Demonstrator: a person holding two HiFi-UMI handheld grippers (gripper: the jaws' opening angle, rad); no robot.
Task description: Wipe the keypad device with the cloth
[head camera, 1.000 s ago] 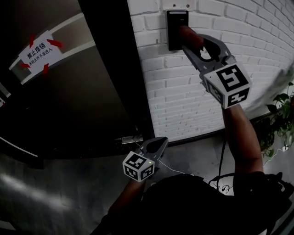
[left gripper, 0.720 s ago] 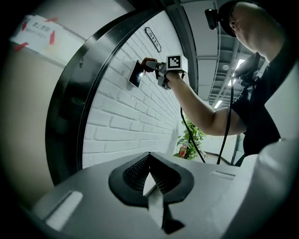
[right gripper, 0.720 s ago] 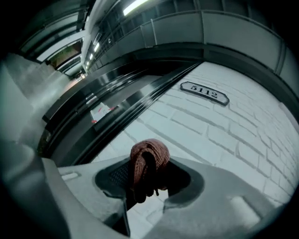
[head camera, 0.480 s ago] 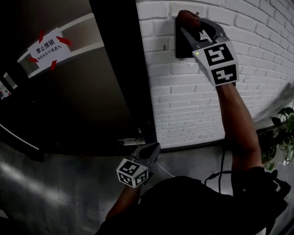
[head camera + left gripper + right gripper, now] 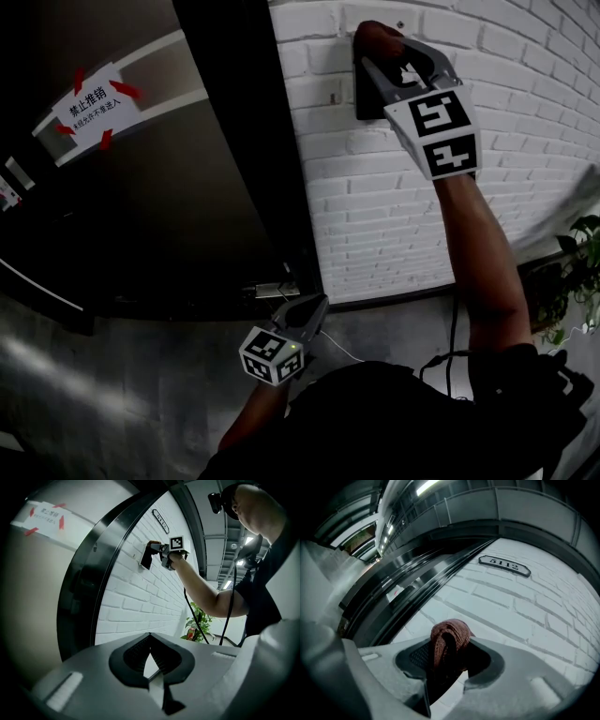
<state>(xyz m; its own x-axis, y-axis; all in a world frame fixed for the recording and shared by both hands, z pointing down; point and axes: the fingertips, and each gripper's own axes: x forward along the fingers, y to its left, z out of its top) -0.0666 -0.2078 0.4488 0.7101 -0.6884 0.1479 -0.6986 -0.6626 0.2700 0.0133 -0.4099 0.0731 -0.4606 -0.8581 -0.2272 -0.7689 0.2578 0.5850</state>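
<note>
While the right gripper (image 5: 380,58) clamped the reddish cloth (image 5: 377,37), wad bulging past its jaws as a pad | cloth pressed on top of wall-mounted keypad device (image 5: 364,101) | left gripper (image 5: 309,309) hung low beside door (image 5: 216,187), jaws together, empty, out of the way.

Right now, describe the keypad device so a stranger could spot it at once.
Find the white brick wall just right of the dark door. Flat on the bricks sits the keypad device, a slim black upright box, with the right hand-held gripper holding a reddish cloth at its top. It is the only black box there; the number plate above it is pale.
</note>
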